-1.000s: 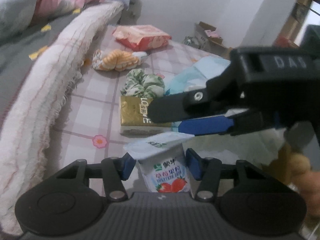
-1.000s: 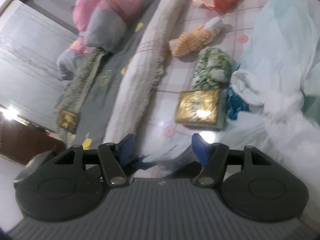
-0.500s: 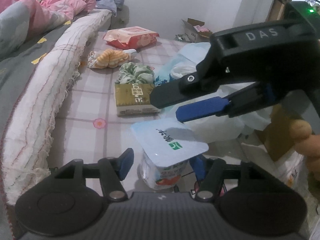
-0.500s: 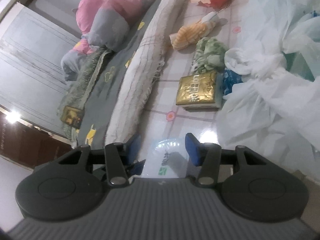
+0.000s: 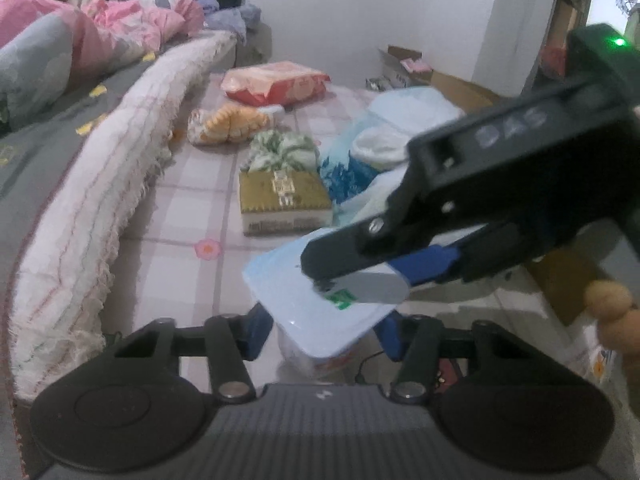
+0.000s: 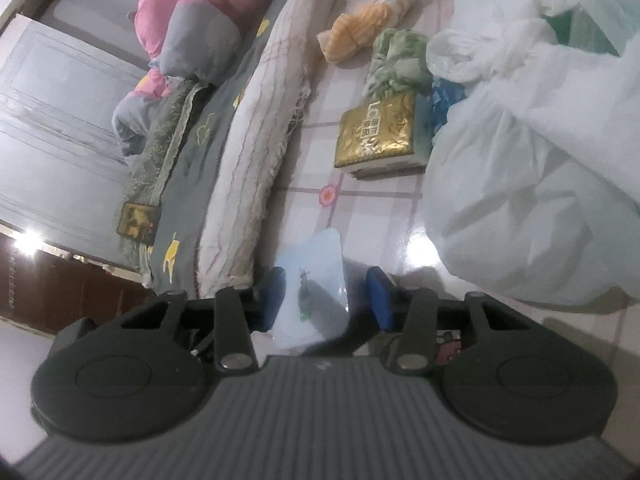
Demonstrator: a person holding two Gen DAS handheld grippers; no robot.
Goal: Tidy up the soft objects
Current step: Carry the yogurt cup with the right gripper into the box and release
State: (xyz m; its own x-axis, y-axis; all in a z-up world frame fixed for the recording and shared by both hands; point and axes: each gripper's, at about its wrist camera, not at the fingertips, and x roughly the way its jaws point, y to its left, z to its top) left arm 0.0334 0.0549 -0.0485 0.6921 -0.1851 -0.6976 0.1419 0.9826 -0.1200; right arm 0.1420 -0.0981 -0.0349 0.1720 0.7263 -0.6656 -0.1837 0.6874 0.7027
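Pale blue foil, the lid of the yoghurt cup, fills the middle of your left wrist view. Your left gripper has the cup between its blue pads, clamped on its sides as far as I can judge. From the right, your right gripper reaches in over the lid; its jaws are closing, with the lid's edge between them. Little looks sorted yet: on the checked sheet lie the gold packet, the green-and-white cloth bundle, the orange striped bundle, the red-and-pink pack and the heap of white plastic bags, all loose and near one another. A person lies under bedding at the far left.

In the right wrist view, you look down your own fingers at the tilted lid, standing between them; I cannot tell whether the pads touch it yet. Beyond lie the same packet and bundles, beside the rolled white blanket. Both grippers slant downward toward the cup.
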